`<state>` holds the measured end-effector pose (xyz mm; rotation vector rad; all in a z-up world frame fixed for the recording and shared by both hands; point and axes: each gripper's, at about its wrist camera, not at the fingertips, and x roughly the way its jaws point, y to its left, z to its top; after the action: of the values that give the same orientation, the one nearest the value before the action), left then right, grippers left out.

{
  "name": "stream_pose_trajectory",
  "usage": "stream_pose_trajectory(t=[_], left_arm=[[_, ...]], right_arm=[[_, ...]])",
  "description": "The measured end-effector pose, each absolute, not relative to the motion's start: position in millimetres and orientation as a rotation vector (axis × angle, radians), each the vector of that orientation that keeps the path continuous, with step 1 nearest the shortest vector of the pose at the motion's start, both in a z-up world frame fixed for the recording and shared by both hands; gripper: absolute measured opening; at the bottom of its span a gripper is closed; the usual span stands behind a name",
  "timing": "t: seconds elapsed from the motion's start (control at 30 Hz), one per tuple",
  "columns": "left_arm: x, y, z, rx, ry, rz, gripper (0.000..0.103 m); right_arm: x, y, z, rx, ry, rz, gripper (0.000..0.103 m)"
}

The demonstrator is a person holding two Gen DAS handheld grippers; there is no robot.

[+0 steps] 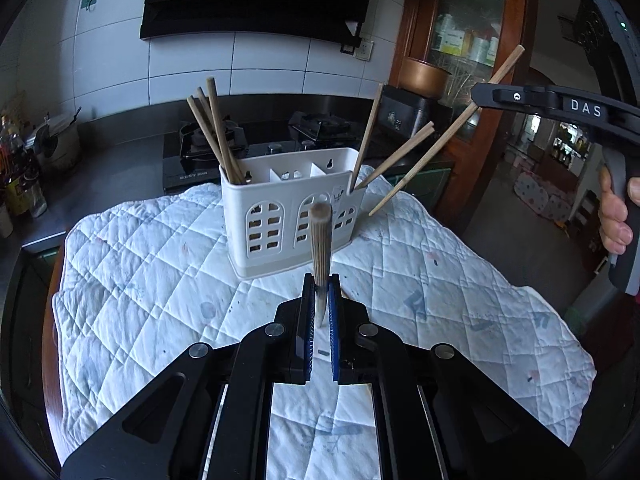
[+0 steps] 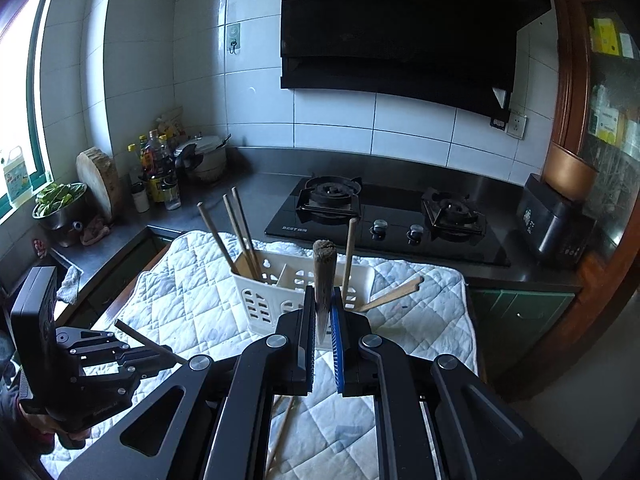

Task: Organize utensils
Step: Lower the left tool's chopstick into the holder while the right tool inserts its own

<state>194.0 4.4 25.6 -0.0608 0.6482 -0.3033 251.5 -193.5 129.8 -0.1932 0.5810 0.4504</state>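
Note:
A white utensil holder [image 1: 280,216] stands on the quilted cloth [image 1: 160,280], with several chopsticks in its left compartment [image 1: 212,136] and right compartment [image 1: 392,156]. My left gripper [image 1: 321,284] is shut on a chopstick [image 1: 321,240] that points at the holder. My right gripper [image 1: 480,98] is shut on another chopstick [image 1: 440,136], held slanted above the holder's right side. In the right wrist view my right gripper [image 2: 322,296] grips its chopstick [image 2: 324,272] above the holder [image 2: 264,296]; the left gripper [image 2: 132,356] holds its chopstick [image 2: 148,344] at lower left.
A gas stove [image 2: 384,216] sits on the steel counter behind the cloth. Bottles [image 2: 158,172], a pot [image 2: 204,158] and a bowl of greens [image 2: 58,204] stand at the left. A black appliance [image 2: 552,220] stands at the right. More chopsticks [image 2: 280,432] lie on the cloth.

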Motion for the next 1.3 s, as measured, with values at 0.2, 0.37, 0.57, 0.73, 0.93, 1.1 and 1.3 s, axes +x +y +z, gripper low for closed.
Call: stream_pose_trajectory(t=[0.2, 0.37, 0.57, 0.73, 0.93, 1.1, 1.3], left_arm=[[215.6, 7.8, 68.7, -0.052, 0.579, -0.307, 0.005], [233.0, 10.6, 111.9, -0.032, 0.484, -0.276, 0.005], [260.3, 16.2, 141.4, -0.029, 0.404, -0.200, 0.005], [281.3, 24.2, 137.0, -0.076, 0.422, -0.168, 0.005], [285.0, 32.0, 144.6, -0.111, 0.394, -0.177, 0.005], [288.9, 30.2, 153.2, -0.117, 0.354, -0.175, 0.005], [306.8, 26.4, 135.7, -0.135, 0.396, -0.149, 0.005]], right_arm=[[286.3, -191.1, 143.1, -0.205, 0.574, 0.396, 0.007], [315.9, -186.9, 138.6, -0.185, 0.598, 0.385, 0.007], [338.9, -178.5, 116.9, -0.189, 0.648, 0.378, 0.007], [346.3, -175.7, 101.8, -0.193, 0.671, 0.391, 0.007], [352.5, -172.8, 93.0, -0.206, 0.688, 0.384, 0.007], [357.3, -168.5, 82.4, -0.219, 0.715, 0.382, 0.007], [355.7, -169.1, 78.4, -0.224, 0.713, 0.376, 0.008]])
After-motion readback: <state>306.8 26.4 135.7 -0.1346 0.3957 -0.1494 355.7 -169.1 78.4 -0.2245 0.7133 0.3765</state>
